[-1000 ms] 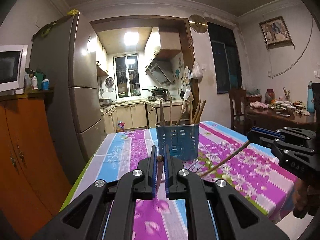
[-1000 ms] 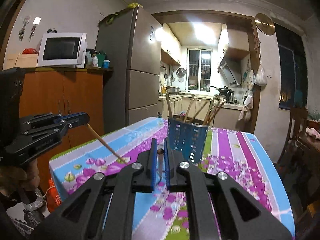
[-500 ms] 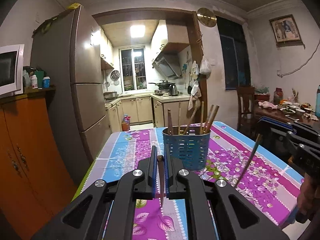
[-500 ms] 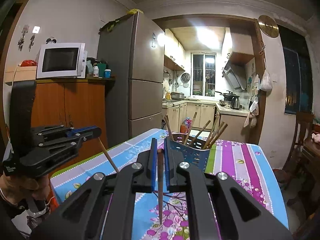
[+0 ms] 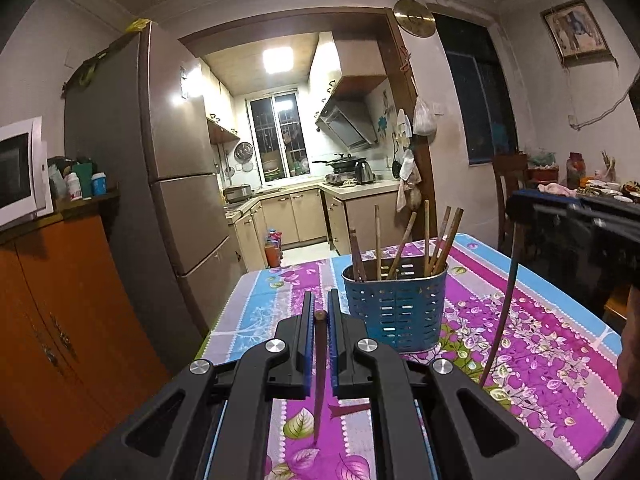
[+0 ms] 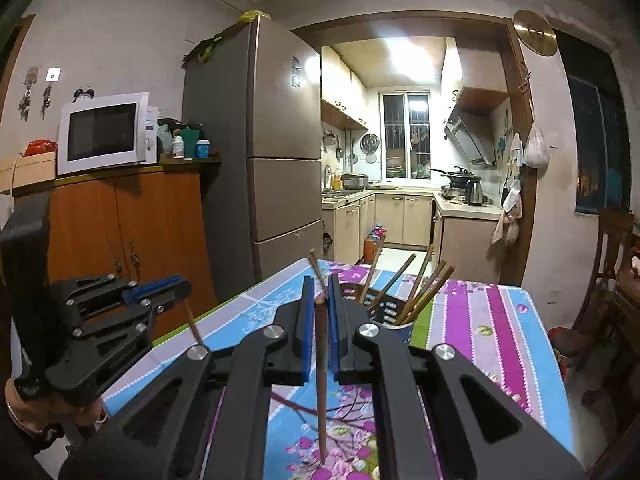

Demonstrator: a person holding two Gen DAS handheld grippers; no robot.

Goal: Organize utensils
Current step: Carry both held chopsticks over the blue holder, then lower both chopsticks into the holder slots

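A blue slotted utensil holder [image 5: 396,308] stands on the flowered tablecloth [image 5: 540,344] with several wooden chopsticks [image 5: 440,240] leaning in it. My left gripper [image 5: 319,312] is shut on a brown chopstick [image 5: 319,376] that hangs point down, a little short of the holder and to its left. My right gripper [image 6: 319,292] is shut on another chopstick [image 6: 321,392], also hanging point down, with the holder [image 6: 394,312] just behind its fingers. In the left wrist view the right gripper [image 5: 576,216] shows at the right edge with its chopstick [image 5: 500,320] dangling.
A tall fridge [image 6: 256,152] and an orange cabinet [image 6: 128,240] with a microwave [image 6: 104,132] stand left of the table. A doorway opens to the kitchen beyond. A wooden chair [image 6: 612,264] and a second cluttered table [image 5: 592,192] are on the right.
Both grippers have risen and moved towards the holder. The chopsticks they hold have swung from slanting to hanging nearly straight down.
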